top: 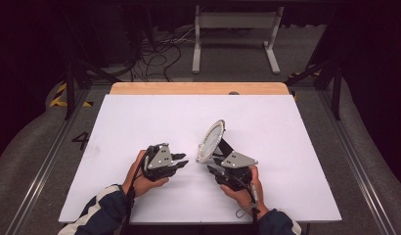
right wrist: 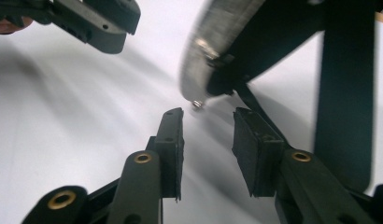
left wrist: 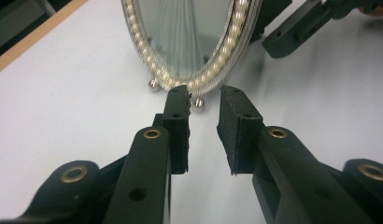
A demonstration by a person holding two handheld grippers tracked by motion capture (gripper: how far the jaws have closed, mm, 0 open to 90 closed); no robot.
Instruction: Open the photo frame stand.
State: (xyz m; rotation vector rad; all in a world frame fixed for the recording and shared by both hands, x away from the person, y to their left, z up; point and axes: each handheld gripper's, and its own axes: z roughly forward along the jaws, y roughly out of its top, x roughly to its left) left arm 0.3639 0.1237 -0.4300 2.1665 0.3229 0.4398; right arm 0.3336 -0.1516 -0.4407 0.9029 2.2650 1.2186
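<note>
The pearl-rimmed oval mirror (top: 211, 140) stands propped on its black strut at the table's centre. The left gripper (top: 181, 160), at its eight o'clock, and the right gripper (top: 213, 169), at six, are both parted and empty. The rim's lower edge should be approached gently, so tipping is avoided.

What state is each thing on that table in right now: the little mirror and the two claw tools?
mirror: upright on the white table, leaning back on its dark stand, held by neither gripper
left gripper: jaws slightly apart, nothing between them, close to the mirror's beaded lower rim
right gripper: jaws apart, nothing between them, behind the mirror by its stand
</note>
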